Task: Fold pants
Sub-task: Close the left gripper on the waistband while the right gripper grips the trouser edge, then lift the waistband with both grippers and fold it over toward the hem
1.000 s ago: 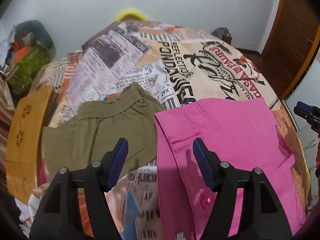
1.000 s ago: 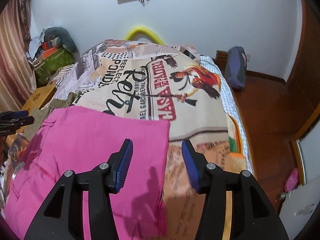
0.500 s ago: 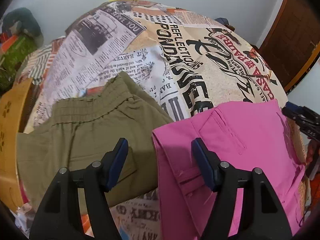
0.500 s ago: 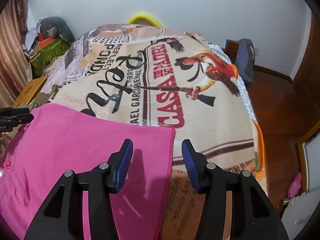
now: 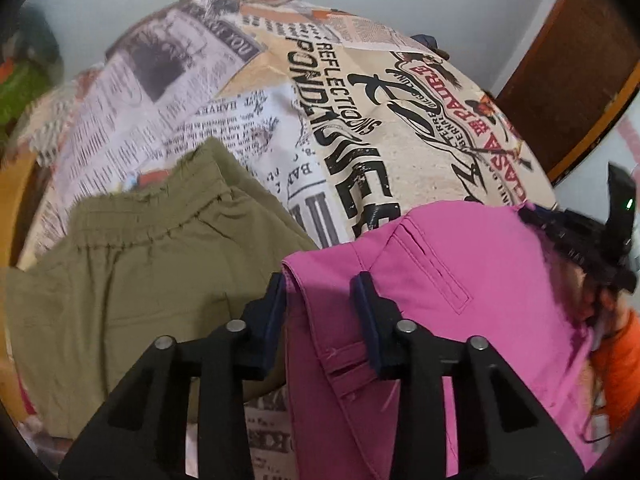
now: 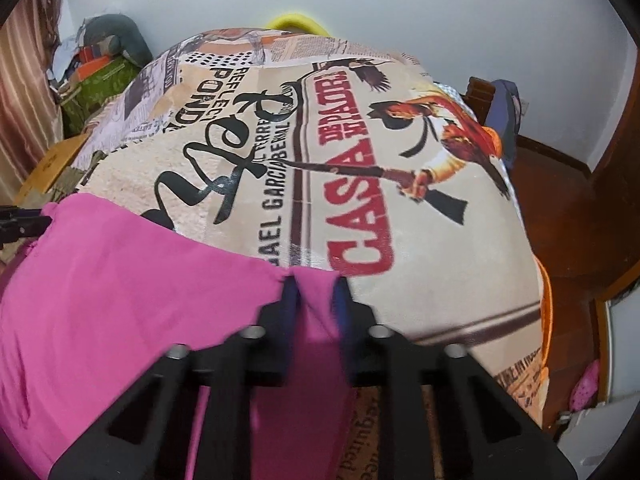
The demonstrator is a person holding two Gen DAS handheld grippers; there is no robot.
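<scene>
Pink pants (image 5: pixel 460 292) lie flat on a bed with a newspaper-print cover (image 5: pixel 360 112). My left gripper (image 5: pixel 318 296) straddles the waistband corner, its jaws narrowed around the fabric edge with a gap still showing. My right gripper (image 6: pixel 316 292) is shut on the far corner of the pink pants (image 6: pixel 120 280), with fabric bunched between the blue pads. The right gripper also shows at the right edge of the left wrist view (image 5: pixel 580 240).
Folded olive-green shorts (image 5: pixel 132 272) lie just left of the pink pants. A wooden door (image 5: pixel 568 60) and wooden floor (image 6: pixel 568 208) are to the right of the bed. A cluttered pile (image 6: pixel 96 68) sits at the far left by a curtain.
Both grippers moved down and forward onto the pants. The right jaws closed on the far corner. The left jaws narrowed around the waistband corner.
</scene>
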